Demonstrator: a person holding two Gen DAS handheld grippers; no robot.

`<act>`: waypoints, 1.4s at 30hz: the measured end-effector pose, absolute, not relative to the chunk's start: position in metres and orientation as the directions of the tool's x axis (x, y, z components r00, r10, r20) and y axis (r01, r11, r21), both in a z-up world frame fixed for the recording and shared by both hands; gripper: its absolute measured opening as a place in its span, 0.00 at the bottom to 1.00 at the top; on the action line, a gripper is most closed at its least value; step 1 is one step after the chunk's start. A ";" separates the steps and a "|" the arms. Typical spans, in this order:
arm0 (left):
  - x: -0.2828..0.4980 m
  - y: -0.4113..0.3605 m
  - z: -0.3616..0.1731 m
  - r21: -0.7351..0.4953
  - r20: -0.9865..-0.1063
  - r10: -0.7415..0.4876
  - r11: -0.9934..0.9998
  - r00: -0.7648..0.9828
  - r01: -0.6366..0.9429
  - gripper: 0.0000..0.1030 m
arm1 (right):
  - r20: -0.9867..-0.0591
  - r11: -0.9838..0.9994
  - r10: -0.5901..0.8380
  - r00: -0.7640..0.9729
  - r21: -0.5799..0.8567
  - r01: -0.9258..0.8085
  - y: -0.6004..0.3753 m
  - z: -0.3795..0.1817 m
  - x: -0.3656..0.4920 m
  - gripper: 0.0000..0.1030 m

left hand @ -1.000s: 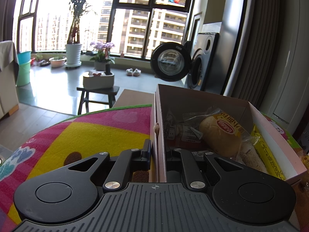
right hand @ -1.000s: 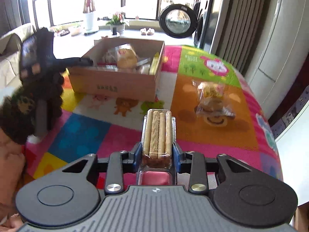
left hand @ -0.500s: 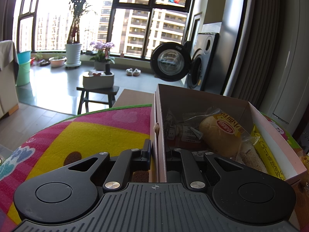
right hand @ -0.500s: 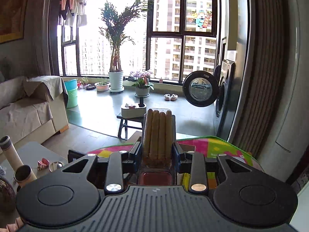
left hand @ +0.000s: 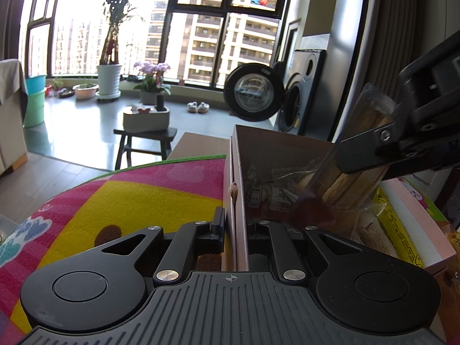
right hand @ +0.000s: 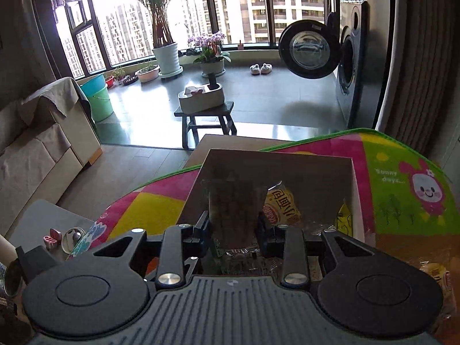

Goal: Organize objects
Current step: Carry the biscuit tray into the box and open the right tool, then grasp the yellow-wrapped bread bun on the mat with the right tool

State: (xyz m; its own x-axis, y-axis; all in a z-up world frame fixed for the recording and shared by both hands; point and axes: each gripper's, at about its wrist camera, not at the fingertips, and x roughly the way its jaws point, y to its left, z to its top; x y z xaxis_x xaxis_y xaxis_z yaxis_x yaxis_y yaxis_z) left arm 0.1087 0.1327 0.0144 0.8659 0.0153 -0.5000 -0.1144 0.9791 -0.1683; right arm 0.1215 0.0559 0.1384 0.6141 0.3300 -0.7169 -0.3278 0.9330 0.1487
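- The biscuit pack (left hand: 356,155), a clear sleeve of long finger-shaped biscuits, is clamped between the two fingers of the right gripper (right hand: 233,227) and sits over the open cardboard box (left hand: 238,178).
- In the left wrist view its long axis runs on a slant: the lower end, with a red patch, dips into the box and the upper end points up and to the right.
- In the right wrist view the pack points straight ahead along the fingers; it is in shadow, so the single biscuits cannot be counted there. In the left wrist view about three can be made out.
- The left gripper (left hand: 234,227) is closed on the near left wall of the box, one finger outside and one inside.
- Inside the box lie one bread roll in a yellow-printed wrapper (right hand: 280,207), one yellow packet (left hand: 394,230) along the right wall and some clear-wrapped packets, partly hidden behind the biscuit pack and hard to count.
- The box stands on a bright play mat (left hand: 138,201) with pink, yellow and green fields.
- One more wrapped roll (right hand: 441,276) lies on the mat at the right edge, cut off by the frame.
- Beyond the mat are one dark stool (right hand: 207,118) bearing a white tray, and one washing machine (right hand: 348,69) with its round door open.
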 end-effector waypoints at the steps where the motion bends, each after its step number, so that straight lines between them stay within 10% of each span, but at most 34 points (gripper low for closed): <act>1: 0.109 0.133 0.014 -0.167 -0.500 0.016 0.979 0.866 -0.114 0.13 | -0.716 0.929 0.340 0.610 0.153 -0.338 0.059 0.136 0.126 0.30; 24: 0.111 0.130 0.012 -0.175 -0.504 0.010 0.978 0.864 -0.114 0.12 | -0.731 0.919 0.371 0.573 0.200 -0.340 0.041 0.130 0.143 0.32; 34: 0.111 0.130 0.012 -0.175 -0.504 0.011 0.978 0.864 -0.114 0.12 | -0.634 0.990 0.139 0.761 0.118 -0.082 -0.091 0.158 0.061 0.80; 42: 0.112 0.130 0.012 -0.174 -0.503 0.011 0.978 0.864 -0.114 0.12 | -0.680 0.989 -0.051 0.731 0.065 0.129 -0.169 0.108 0.040 0.84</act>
